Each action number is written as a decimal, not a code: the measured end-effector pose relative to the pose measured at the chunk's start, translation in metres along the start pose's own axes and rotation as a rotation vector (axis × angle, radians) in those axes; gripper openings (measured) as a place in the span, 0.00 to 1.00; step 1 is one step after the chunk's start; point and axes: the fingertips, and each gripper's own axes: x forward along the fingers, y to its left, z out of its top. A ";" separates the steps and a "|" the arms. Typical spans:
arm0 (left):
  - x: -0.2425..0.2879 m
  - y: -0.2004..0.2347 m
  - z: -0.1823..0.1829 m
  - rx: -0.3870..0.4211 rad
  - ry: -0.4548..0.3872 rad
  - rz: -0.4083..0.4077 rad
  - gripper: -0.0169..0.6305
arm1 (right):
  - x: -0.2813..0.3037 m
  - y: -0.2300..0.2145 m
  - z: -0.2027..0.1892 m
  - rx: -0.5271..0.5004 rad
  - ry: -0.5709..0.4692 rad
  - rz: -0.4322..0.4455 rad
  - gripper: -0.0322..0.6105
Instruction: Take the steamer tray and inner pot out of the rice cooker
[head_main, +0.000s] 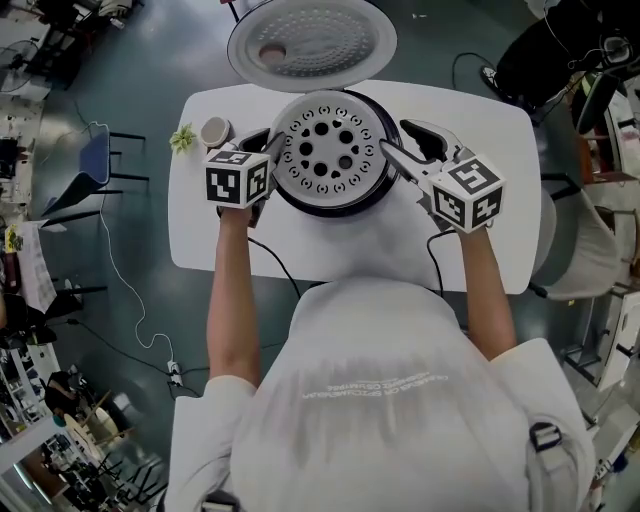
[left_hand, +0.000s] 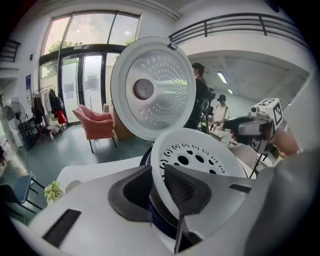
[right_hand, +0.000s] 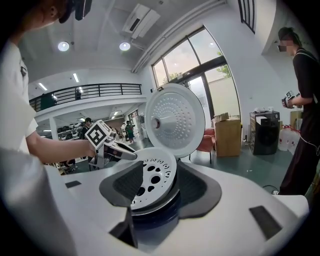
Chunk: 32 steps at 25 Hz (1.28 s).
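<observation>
The person's white shirt (head_main: 400, 400) fills the foreground; beyond it, at the middle of the desk's (head_main: 480, 120) far edge, the rice cooker (head_main: 330, 207) stands with its lid (head_main: 312, 42) raised; the steamer tray (head_main: 328, 150) sits tilted in its mouth; the left gripper (head_main: 268, 152) has narrow jaws pinching the tray's rim; the right gripper (head_main: 395, 140) has wide jaws astride the opposite rim, not pressing.

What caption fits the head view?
Left tool grips the steamer tray in the open rice cooker; right tool open at its rim.
</observation>
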 end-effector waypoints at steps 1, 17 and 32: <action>-0.001 -0.001 0.003 -0.029 -0.028 0.001 0.15 | -0.001 0.000 0.001 -0.004 -0.005 0.004 0.40; -0.072 0.022 0.035 -0.447 -0.416 -0.055 0.10 | 0.009 0.032 0.025 -0.086 -0.030 0.062 0.40; -0.172 0.074 -0.035 -0.661 -0.572 0.097 0.10 | 0.054 0.113 0.038 -0.195 0.022 0.248 0.40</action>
